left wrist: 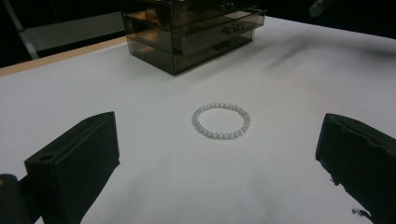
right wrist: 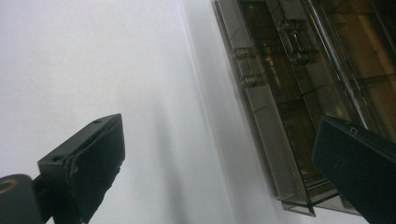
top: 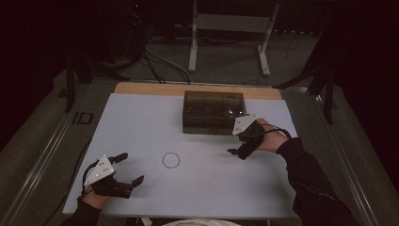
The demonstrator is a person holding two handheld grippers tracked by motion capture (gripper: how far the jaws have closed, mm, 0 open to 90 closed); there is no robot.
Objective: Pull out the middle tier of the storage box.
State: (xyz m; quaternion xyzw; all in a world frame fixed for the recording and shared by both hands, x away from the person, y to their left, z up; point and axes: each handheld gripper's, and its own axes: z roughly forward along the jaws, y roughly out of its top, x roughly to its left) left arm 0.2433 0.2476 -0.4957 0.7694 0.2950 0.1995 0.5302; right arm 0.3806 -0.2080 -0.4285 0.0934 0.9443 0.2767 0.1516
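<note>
I see the bead bracelet (left wrist: 221, 121) lying flat on the white table (top: 141, 127), a closed ring of small pale, whitish round beads (evenly sized, as far as I can tell). It sits on the near side of the smoky drawer box (top: 214, 112), well apart from it and toward its left. The box is dark, translucent, with stacked drawers and small front handles.

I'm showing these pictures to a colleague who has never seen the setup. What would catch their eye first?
Probably the small ring-shaped bracelet of pale beads, lying alone on the white tabletop straight ahead of the open left gripper. Next, the smoky translucent plastic drawer box at the table's far edge, with the open right gripper just in front of its right end and holding nothing.
</note>
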